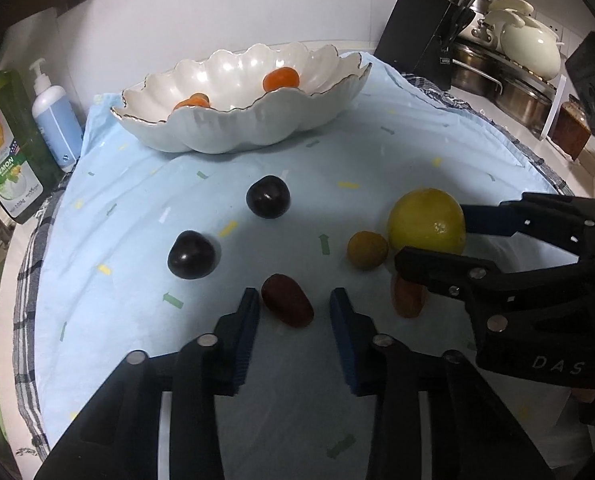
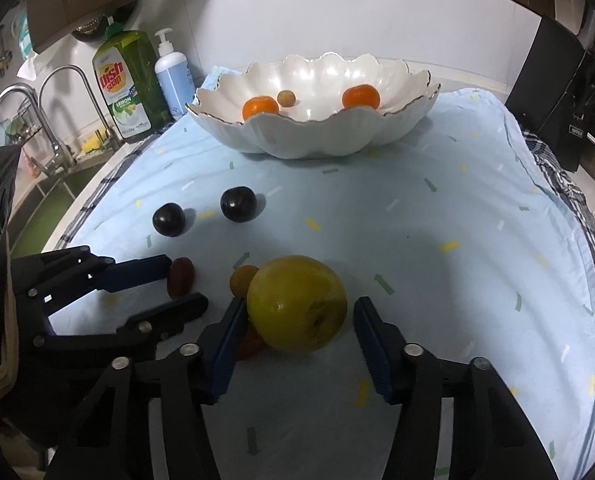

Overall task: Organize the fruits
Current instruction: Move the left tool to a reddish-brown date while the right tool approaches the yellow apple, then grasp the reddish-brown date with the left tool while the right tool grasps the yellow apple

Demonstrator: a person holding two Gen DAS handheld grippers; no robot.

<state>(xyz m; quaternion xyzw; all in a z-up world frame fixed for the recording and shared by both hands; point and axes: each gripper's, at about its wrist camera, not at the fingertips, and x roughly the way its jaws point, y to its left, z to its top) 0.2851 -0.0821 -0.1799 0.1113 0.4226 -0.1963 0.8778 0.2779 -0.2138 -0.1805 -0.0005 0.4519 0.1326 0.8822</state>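
Observation:
A white scalloped bowl [image 1: 257, 128] [image 2: 317, 136] at the back of the blue cloth holds two oranges [image 2: 260, 106] [image 2: 360, 96] and a small tan fruit [image 2: 286, 97]. My left gripper [image 1: 295, 304] is open with its fingers either side of a dark red oblong fruit [image 1: 287, 300] [image 2: 180, 276]. My right gripper [image 2: 297, 320] is open around a yellow lemon [image 2: 297, 308] [image 1: 427, 220], apart from it on the right. Two dark plums [image 1: 268, 197] [image 1: 191, 255], a small tan fruit [image 1: 367, 250] and an orange-red fruit [image 1: 407, 296] lie on the cloth.
Dish soap bottle [image 2: 127, 80] and a pump bottle [image 2: 173, 76] stand left of the bowl, with a sink and taps [image 2: 53, 120] beyond. A black knife block [image 1: 421, 36] and steel pots [image 1: 509, 84] stand at the right. The blue cloth [image 2: 457, 240] covers the counter.

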